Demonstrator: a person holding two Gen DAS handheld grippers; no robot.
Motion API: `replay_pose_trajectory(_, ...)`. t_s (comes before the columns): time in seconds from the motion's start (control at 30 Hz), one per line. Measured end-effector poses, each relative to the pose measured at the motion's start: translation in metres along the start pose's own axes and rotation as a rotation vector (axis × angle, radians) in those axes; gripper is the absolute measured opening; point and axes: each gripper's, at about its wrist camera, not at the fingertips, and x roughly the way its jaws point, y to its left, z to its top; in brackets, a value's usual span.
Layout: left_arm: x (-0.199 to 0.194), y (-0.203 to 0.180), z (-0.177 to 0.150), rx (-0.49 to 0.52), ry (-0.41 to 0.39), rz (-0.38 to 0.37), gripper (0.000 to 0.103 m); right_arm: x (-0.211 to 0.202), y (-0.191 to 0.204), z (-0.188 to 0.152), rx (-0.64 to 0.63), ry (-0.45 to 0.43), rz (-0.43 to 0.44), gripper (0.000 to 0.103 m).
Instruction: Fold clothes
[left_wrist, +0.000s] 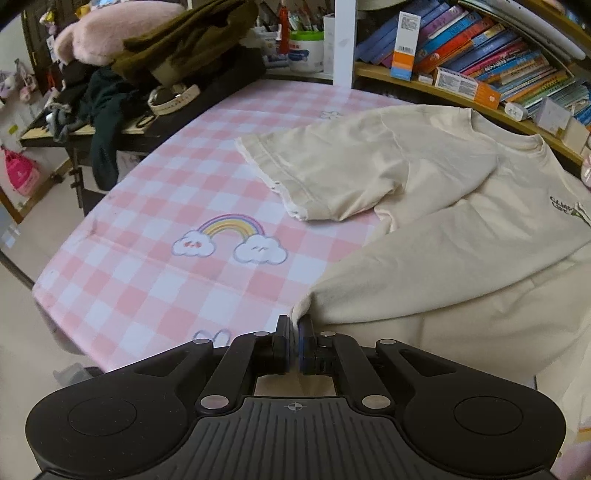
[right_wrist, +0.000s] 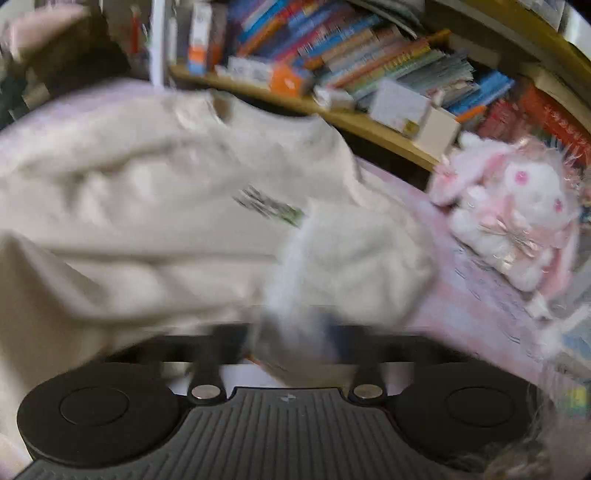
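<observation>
Grip: While our left claw (left_wrist: 294, 341) stands clenched on the hem corner of the cream T-shirt (left_wrist: 461, 221), that corner rides up off the worktop (left_wrist: 147, 266) in a taut ridge.
Right claw: our right claw (right_wrist: 295, 332) is smeared by motion in its own view; cloth bunches right at its tips, but we cannot tell whether it pinches the shirt or not.
Where the shirt lies: it is spread over the side of the pink checked worktop nearest the bookshelf (left_wrist: 461, 92), right of the rainbow print (left_wrist: 231, 240), with its lower body up by our claws.
Sleeve: one short sleeve (left_wrist: 325, 177) lies flat, reaching from the shirt towards the clothes pile (left_wrist: 147, 55) at the far left of the worktop.
Step, as we judge it: a fold of the hem end over the body looks to be in hand, though how far along the folding stands we cannot settle.
Doing it well: we should keep both corners level and evenly tensioned, carry the hem straight along the body, and lay it down without dragging the flat sleeve or twisting the fabric.
Long axis: it runs from the hem at our claws to the collar (left_wrist: 517, 136), which points at the bookshelf; the chest print (left_wrist: 569, 208) faces up.
Neighbour: a plush rabbit (right_wrist: 517, 214) sits just beyond the shirt by the bookshelf, so we keep the cloth short of it.
</observation>
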Motion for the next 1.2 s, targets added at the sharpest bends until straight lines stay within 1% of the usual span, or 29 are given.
replay_pose_trajectory(0.07, -0.007, 0.0, -0.006, 0.004, 0.01, -0.007, 0.004, -0.013, -0.038, -0.003, 0.155, -0.051, -0.035, 0.003)
replay_pose_trajectory(0.1, -0.011, -0.002, -0.009, 0.011, 0.017, -0.016, 0.004, -0.022, -0.061, -0.005, 0.247, -0.081, -0.069, 0.003)
replay_pose_trajectory(0.13, -0.014, -0.006, -0.012, 0.02, 0.021, -0.023, 0.004, -0.029, -0.086, -0.009, 0.339, -0.103, -0.122, 0.003)
replay_pose_trajectory(0.17, -0.016, -0.01, -0.015, 0.032, 0.03, -0.041, 0.004, -0.033, -0.107, -0.013, 0.405, -0.111, -0.174, 0.003)
replay_pose_trajectory(0.23, -0.016, -0.017, -0.019, 0.06, 0.049, -0.068, 0.004, -0.024, -0.13, -0.022, 0.444, -0.05, -0.22, 0.002)
replay_pose_trajectory(0.3, -0.015, -0.023, -0.022, 0.086, 0.064, -0.084, 0.007, -0.012, -0.15, -0.032, 0.471, 0.022, -0.256, 0.002)
replay_pose_trajectory(0.33, -0.017, -0.021, -0.02, 0.089, 0.054, -0.087, 0.012, -0.005, -0.155, -0.036, 0.47, 0.055, -0.271, 0.002)
replay_pose_trajectory(0.37, -0.02, -0.019, -0.018, 0.09, 0.043, -0.088, 0.013, 0.001, -0.157, -0.039, 0.467, 0.081, -0.288, 0.002)
replay_pose_trajectory(0.4, -0.023, -0.016, -0.016, 0.091, 0.031, -0.09, 0.017, 0.004, -0.157, -0.041, 0.477, 0.095, -0.302, 0.002)
replay_pose_trajectory(0.43, -0.026, -0.014, -0.014, 0.092, 0.02, -0.092, 0.02, 0.003, -0.155, -0.043, 0.491, 0.088, -0.304, 0.003)
replay_pose_trajectory(0.47, -0.029, -0.012, -0.012, 0.093, 0.008, -0.094, 0.028, -0.001, -0.153, -0.044, 0.504, 0.073, -0.302, 0.004)
replay_pose_trajectory(0.5, -0.03, -0.006, -0.006, 0.078, -0.016, -0.094, 0.037, -0.004, -0.151, -0.045, 0.516, 0.059, -0.3, 0.013)
replay_pose_trajectory(0.53, -0.03, 0.0, 0.002, 0.06, -0.042, -0.093, 0.04, -0.008, -0.146, -0.044, 0.512, 0.044, -0.305, 0.031)
replay_pose_trajectory(0.57, -0.03, 0.005, 0.009, 0.043, -0.068, -0.092, 0.043, -0.013, -0.14, -0.041, 0.499, 0.026, -0.315, 0.039)
replay_pose_trajectory(0.6, -0.03, 0.011, 0.016, 0.026, -0.095, -0.091, 0.043, -0.018, -0.134, -0.039, 0.486, 0.006, -0.326, 0.042)
replay_pose_trajectory(0.63, -0.023, 0.016, 0.024, 0.0, -0.107, -0.097, 0.043, -0.023, -0.128, -0.038, 0.48, -0.012, -0.32, 0.042)
replay_pose_trajectory(0.7, -0.006, 0.025, 0.04, -0.055, -0.129, -0.11, 0.043, -0.032, -0.117, -0.035, 0.475, -0.032, -0.26, 0.042)
replay_pose_trajectory(0.83, 0.038, 0.037, 0.063, -0.143, -0.076, -0.142, 0.043, -0.046, -0.072, -0.03, 0.45, -0.024, -0.092, 0.042)
replay_pose_trajectory(0.93, 0.071, 0.046, 0.079, -0.208, -0.035, -0.167, 0.043, -0.051, -0.033, -0.027, 0.46, -0.009, 0.009, 0.042)
replay_pose_trajectory(1.0, 0.093, 0.052, 0.09, -0.252, -0.007, -0.183, 0.043, -0.055, -0.006, -0.023, 0.478, -0.001, 0.046, 0.042)
replay_pose_trajectory(1.03, 0.1, 0.054, 0.094, -0.254, 0.002, -0.193, 0.043, -0.057, 0.008, -0.021, 0.487, 0.004, 0.063, 0.042)
replay_pose_trajectory(1.13, 0.11, 0.061, 0.103, -0.268, -0.008, -0.258, 0.041, -0.061, 0.047, -0.013, 0.462, 0.019, 0.071, 0.042)
replay_pose_trajectory(1.17, 0.113, 0.064, 0.105, -0.279, -0.01, -0.28, 0.038, -0.062, 0.059, -0.011, 0.447, 0.024, 0.069, 0.042)
replay_pose_trajectory(1.2, 0.116, 0.066, 0.108, -0.29, -0.013, -0.303, 0.031, -0.064, 0.07, -0.009, 0.434, 0.027, 0.068, 0.043)
